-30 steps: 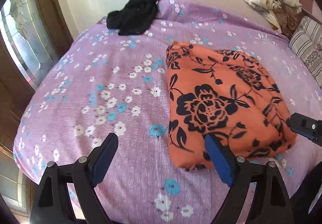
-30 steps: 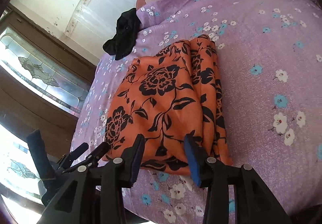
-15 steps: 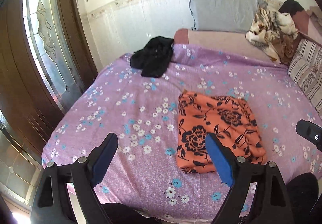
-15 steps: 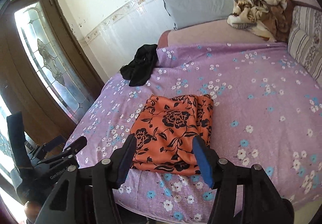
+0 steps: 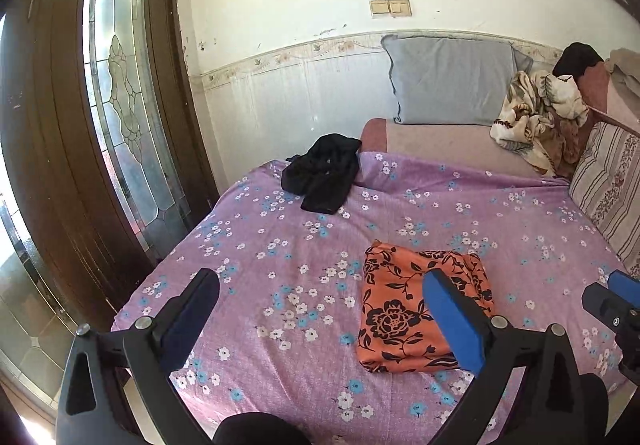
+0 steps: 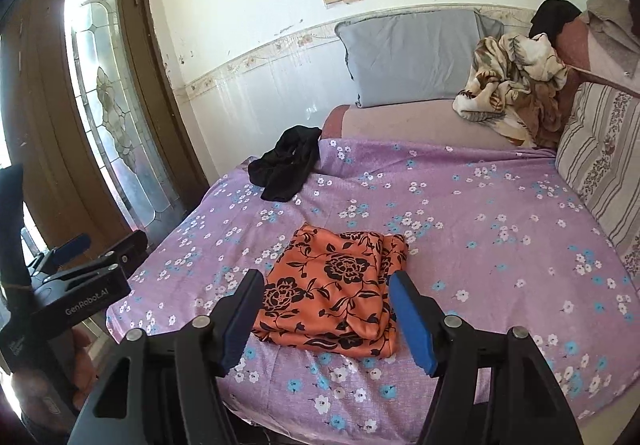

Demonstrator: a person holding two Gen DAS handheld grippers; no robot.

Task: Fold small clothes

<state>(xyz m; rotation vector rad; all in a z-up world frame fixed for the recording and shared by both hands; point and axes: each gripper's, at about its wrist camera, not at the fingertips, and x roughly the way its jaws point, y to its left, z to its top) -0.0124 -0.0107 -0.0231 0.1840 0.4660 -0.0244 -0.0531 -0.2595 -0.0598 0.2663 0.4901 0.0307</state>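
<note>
A folded orange garment with black flowers (image 5: pixel 416 309) lies on the purple flowered bedspread (image 5: pixel 280 245) near the bed's front edge; it also shows in the right wrist view (image 6: pixel 336 289). A crumpled black garment (image 5: pixel 324 173) lies at the far left corner of the bed, also in the right wrist view (image 6: pixel 286 163). My left gripper (image 5: pixel 324 321) is open and empty, held back above the front edge. My right gripper (image 6: pixel 324 317) is open and empty, held back in front of the orange garment.
A grey pillow (image 5: pixel 452 81) leans on the back wall. A patterned blanket (image 5: pixel 536 117) and a striped cushion (image 5: pixel 608 185) lie at the right. A wooden door with glass panes (image 5: pixel 120 105) stands left of the bed.
Both grippers have pulled back and up from the orange garment, so the whole bed and the wall now show. The garment stays folded in place.
</note>
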